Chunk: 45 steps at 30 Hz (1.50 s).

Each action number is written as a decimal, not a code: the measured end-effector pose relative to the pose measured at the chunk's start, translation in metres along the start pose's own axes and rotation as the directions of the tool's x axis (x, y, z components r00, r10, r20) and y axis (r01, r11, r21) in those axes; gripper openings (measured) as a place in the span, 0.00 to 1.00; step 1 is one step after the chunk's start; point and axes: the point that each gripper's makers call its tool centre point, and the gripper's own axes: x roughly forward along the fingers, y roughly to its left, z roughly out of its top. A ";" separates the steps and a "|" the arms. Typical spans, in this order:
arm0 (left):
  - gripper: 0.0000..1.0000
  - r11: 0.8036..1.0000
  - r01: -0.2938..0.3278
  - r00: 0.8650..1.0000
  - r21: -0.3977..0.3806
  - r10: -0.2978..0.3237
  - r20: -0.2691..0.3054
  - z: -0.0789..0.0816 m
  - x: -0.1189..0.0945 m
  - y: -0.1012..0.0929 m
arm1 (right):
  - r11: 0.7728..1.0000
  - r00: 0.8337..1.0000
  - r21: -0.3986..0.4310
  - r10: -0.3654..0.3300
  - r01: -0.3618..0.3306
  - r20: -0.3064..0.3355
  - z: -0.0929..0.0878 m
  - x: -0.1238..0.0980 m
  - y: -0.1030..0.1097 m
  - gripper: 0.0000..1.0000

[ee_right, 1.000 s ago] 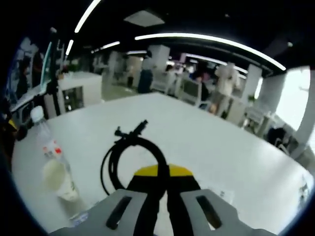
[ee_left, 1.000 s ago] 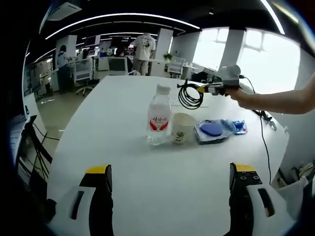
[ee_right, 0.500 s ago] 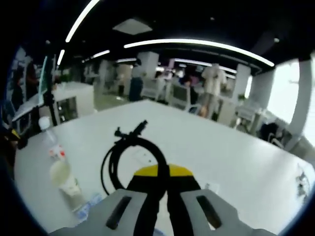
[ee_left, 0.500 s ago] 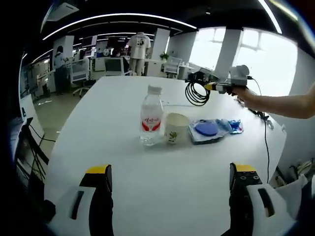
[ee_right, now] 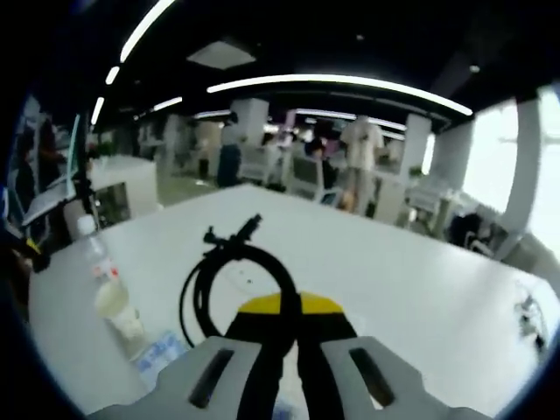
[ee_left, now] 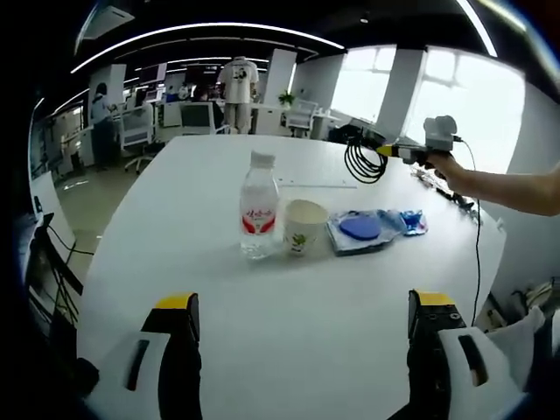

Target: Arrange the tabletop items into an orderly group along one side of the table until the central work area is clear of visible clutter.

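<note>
Right gripper [ee_right: 281,304]: jaws clamped together on a coiled black cable [ee_right: 234,278], held above the table [ee_left: 262,297]. Left gripper [ee_left: 302,328]: jaws wide apart, empty, low over the table, short of bottle [ee_left: 259,206] and cup [ee_left: 304,227].

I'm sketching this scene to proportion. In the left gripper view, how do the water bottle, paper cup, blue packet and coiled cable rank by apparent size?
1. Water bottle, tallest.
2. Blue packet, widest but lying flat; its place against the bottle is unsure.
3. Paper cup.
4. Coiled black cable, held aloft in the right tongs; it hangs farther off, so it may only look smaller.
</note>
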 end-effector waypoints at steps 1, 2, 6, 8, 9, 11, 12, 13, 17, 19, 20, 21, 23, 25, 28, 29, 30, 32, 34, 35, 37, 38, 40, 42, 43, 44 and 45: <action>1.00 1.000 0.001 1.000 0.002 -0.001 -0.003 -0.001 0.000 -0.001 | 1.000 1.000 0.003 -0.005 0.005 0.001 -0.001 -0.003 -0.002 0.00; 1.00 1.000 0.002 1.000 0.003 -0.002 -0.005 -0.001 0.000 -0.002 | 1.000 1.000 0.006 -0.008 0.008 -0.001 -0.002 -0.006 -0.005 0.00; 1.00 1.000 0.009 1.000 0.007 -0.009 -0.009 -0.002 0.001 -0.005 | 1.000 0.999 0.009 -0.027 0.027 -0.018 -0.011 -0.016 -0.014 0.00; 1.00 1.000 0.014 1.000 0.010 -0.014 -0.010 -0.001 0.001 -0.007 | 0.999 0.999 0.013 -0.035 0.035 -0.021 -0.013 -0.020 -0.016 0.00; 1.00 1.000 0.016 1.000 0.011 -0.015 -0.009 -0.001 0.001 -0.007 | 0.999 0.999 0.014 -0.038 0.038 -0.021 -0.013 -0.022 -0.017 0.00; 1.00 1.000 0.017 1.000 0.016 -0.017 -0.013 -0.001 0.001 -0.007 | 0.999 0.999 0.022 -0.044 0.045 -0.020 -0.013 -0.027 -0.019 0.00; 1.00 1.000 0.018 1.000 0.017 -0.018 -0.013 -0.001 0.000 -0.007 | 0.998 0.999 0.029 -0.046 0.047 -0.019 -0.013 -0.030 -0.019 0.00; 1.00 1.000 0.018 1.000 0.018 -0.018 -0.014 -0.001 0.000 -0.007 | 0.998 0.999 0.031 -0.049 0.050 -0.018 -0.013 -0.032 -0.020 0.00; 1.00 1.000 0.018 1.000 0.021 -0.018 -0.015 0.000 -0.001 -0.006 | 0.997 0.998 0.041 -0.059 0.060 -0.017 -0.017 -0.046 -0.023 0.00; 0.99 1.000 0.020 1.000 0.023 -0.020 -0.021 -0.001 0.000 -0.007 | 0.996 0.998 0.057 -0.065 0.066 -0.021 -0.020 -0.052 -0.026 0.00; 0.99 0.999 0.022 0.999 0.025 -0.022 -0.023 -0.002 0.000 -0.008 | 0.996 0.997 0.058 -0.068 0.069 -0.021 -0.021 -0.054 -0.027 0.00; 0.99 0.999 0.027 0.999 0.028 -0.026 -0.031 -0.004 0.001 -0.010 | 0.996 0.997 0.058 -0.071 0.072 -0.024 -0.023 -0.057 -0.029 0.00; 0.99 0.999 0.031 0.999 0.031 -0.030 -0.032 -0.005 0.002 -0.012 | 0.995 0.997 0.059 -0.073 0.075 -0.030 -0.026 -0.062 -0.031 0.00; 0.99 0.999 0.035 0.999 0.031 -0.034 -0.036 -0.006 0.002 -0.014 | 0.995 0.996 0.055 -0.079 0.081 -0.033 -0.027 -0.066 -0.033 0.00; 0.99 0.999 0.040 0.999 0.032 -0.039 -0.038 -0.006 0.003 -0.016 | 0.994 0.995 0.062 -0.090 0.092 -0.033 -0.028 -0.072 -0.038 0.00; 0.99 0.999 0.041 0.998 0.034 -0.039 -0.040 -0.007 0.003 -0.016 | 0.994 0.995 0.063 -0.092 0.094 -0.032 -0.028 -0.073 -0.038 0.00; 0.99 0.999 0.042 0.998 0.035 -0.040 -0.040 -0.007 0.003 -0.017 | 0.993 0.995 0.066 -0.095 0.097 -0.031 -0.028 -0.076 -0.040 0.00; 0.99 0.998 0.046 0.998 0.034 -0.045 -0.042 -0.007 0.004 -0.018 | 0.992 0.995 0.071 -0.098 0.100 -0.030 -0.029 -0.080 -0.041 0.00; 0.98 0.998 0.047 0.998 0.038 -0.045 -0.044 -0.007 0.004 -0.018 | 0.993 0.995 0.068 -0.099 0.101 -0.033 -0.031 -0.083 -0.041 0.00; 0.98 0.998 0.048 0.998 0.038 -0.046 -0.044 -0.007 0.004 -0.019 | 0.992 0.994 0.070 -0.100 0.102 -0.036 -0.032 -0.086 -0.041 0.00; 0.98 0.998 0.050 0.998 0.037 -0.049 -0.041 -0.006 0.005 -0.020 | 0.991 0.993 0.075 -0.109 0.111 -0.038 -0.036 -0.091 -0.043 0.00; 0.98 0.998 0.052 0.998 0.039 -0.050 -0.041 -0.006 0.005 -0.021 | 0.990 0.993 0.082 -0.111 0.114 -0.041 -0.037 -0.093 -0.044 0.00; 0.98 0.998 0.056 0.997 0.041 -0.054 -0.046 -0.007 0.006 -0.022 | 0.989 0.992 0.087 -0.116 0.119 -0.044 -0.041 -0.097 -0.045 0.00; 0.98 0.997 0.057 0.997 0.042 -0.055 -0.048 -0.008 0.006 -0.023 | 0.989 0.992 0.089 -0.117 0.121 -0.048 -0.044 -0.102 -0.045 0.00; 0.98 0.997 0.057 0.997 0.042 -0.055 -0.048 -0.008 0.006 -0.023 | 0.988 0.992 0.091 -0.117 0.122 -0.050 -0.046 -0.105 -0.045 0.00; 0.98 0.997 0.059 0.997 0.041 -0.057 -0.047 -0.008 0.006 -0.024 | 0.988 0.992 0.089 -0.119 0.123 -0.052 -0.047 -0.107 -0.046 0.00; 0.98 0.997 0.059 0.997 0.041 -0.057 -0.047 -0.008 0.006 -0.024 | 0.989 0.991 0.086 -0.119 0.124 -0.055 -0.048 -0.109 -0.046 0.00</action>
